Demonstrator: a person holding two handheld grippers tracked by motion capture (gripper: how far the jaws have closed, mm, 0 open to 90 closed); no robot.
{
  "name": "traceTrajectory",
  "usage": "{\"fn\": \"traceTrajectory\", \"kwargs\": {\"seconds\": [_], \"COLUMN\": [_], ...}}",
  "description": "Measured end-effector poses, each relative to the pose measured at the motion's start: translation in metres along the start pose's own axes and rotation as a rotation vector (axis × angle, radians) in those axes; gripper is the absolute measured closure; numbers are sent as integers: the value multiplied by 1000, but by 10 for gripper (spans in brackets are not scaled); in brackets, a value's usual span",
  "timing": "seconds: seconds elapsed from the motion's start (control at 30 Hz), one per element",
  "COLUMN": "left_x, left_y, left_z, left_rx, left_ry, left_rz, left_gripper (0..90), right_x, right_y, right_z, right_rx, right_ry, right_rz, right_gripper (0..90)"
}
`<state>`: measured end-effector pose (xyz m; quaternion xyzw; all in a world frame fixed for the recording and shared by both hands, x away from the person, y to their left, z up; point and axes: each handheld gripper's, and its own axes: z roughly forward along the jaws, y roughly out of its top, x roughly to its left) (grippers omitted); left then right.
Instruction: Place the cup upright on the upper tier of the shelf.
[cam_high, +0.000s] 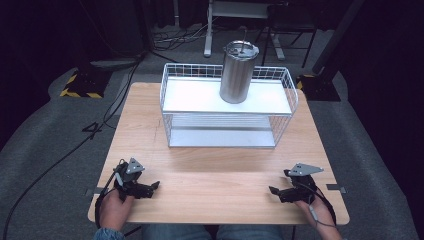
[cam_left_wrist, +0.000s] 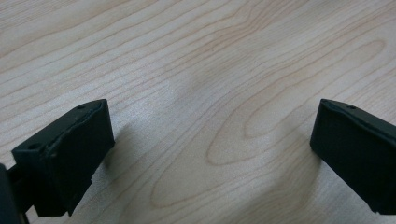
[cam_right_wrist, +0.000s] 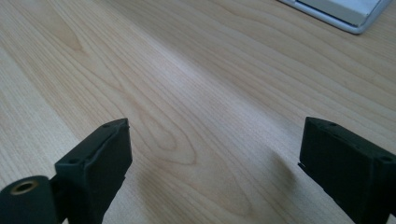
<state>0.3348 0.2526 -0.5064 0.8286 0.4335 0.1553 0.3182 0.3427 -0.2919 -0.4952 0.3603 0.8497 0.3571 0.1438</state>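
A steel tumbler (cam_high: 238, 71) with a lid stands upright on the top shelf of a white wire rack (cam_high: 227, 105) at the far middle of the wooden table (cam_high: 215, 165). My left gripper (cam_high: 150, 187) rests low over the table's near left corner, open, nothing between its jaws; its own view has bare wood between the two black fingers (cam_left_wrist: 70, 149). My right gripper (cam_high: 276, 191) sits at the near right, also open and empty, with its fingers (cam_right_wrist: 93, 163) wide apart over bare wood. Both are well short of the rack.
The rack's lower shelf (cam_high: 220, 135) holds nothing; its corner (cam_right_wrist: 341, 14) shows at the top right of the right gripper view. Cables (cam_high: 60, 160) run over the grey floor to the left. Table legs and stands (cam_high: 207, 30) rise behind the table.
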Motion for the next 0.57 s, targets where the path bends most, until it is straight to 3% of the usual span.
{"fn": "traceTrajectory", "kwargs": {"seconds": [0.2, 0.37, 0.57], "left_x": [0, 0, 0], "left_y": [0, 0, 0], "left_z": [0, 0, 0], "left_rx": [0, -1, -1], "left_ry": [0, 0, 0], "left_rz": [0, -1, -1], "left_gripper": [0, 0, 0], "right_x": [0, 0, 0], "right_y": [-3, -8, -8], "right_z": [3, 7, 8], "right_rx": [32, -14, -10], "right_ry": [-4, -22, -29], "right_rz": [-12, -7, 1], "right_gripper": [137, 58, 47]}}
